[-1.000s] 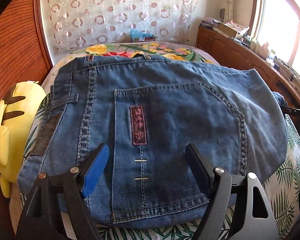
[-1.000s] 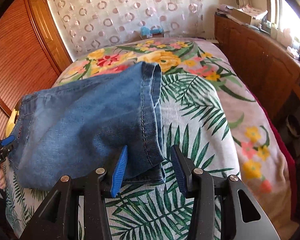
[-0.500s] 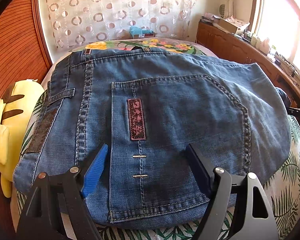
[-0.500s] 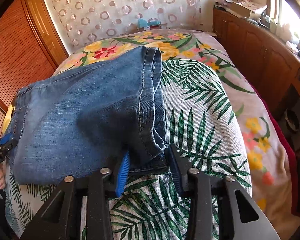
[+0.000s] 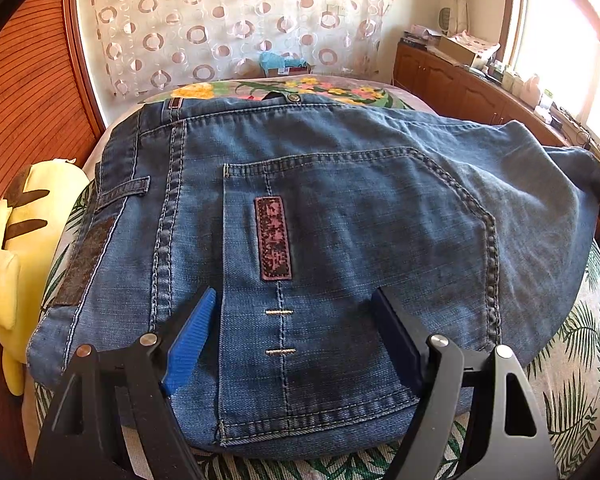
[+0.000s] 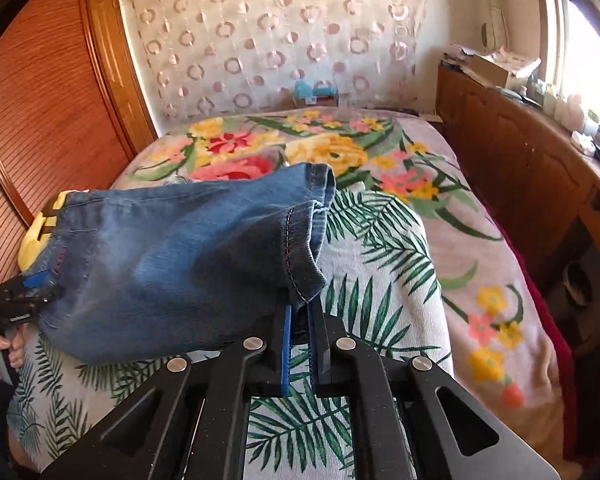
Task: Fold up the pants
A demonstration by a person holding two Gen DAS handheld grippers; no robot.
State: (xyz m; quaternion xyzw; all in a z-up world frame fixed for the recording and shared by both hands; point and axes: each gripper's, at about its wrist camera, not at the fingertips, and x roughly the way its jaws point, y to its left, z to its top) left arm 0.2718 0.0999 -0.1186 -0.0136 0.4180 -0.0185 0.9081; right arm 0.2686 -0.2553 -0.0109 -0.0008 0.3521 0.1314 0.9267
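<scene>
1. While the left wrist view fills with denim, the risk there is plain: the left gripper holds nothing, its jaws wide apart over the back pocket of the pants, so the waist end at the centre of the frame is pinned by nothing and could drag across the bedspread if the far end is pulled. Whether the finger pads rest on the cloth or sit just above it is hard to tell.
2. At the lower centre of the right wrist view, the right gripper has just been closing and is now clamped on the hem of the pants leg. The bite looks narrow, near the hem's corner, so heavy denim may slip out, or only one layer may come along and the fold go crooked. The left gripper shows at the left edge.
</scene>
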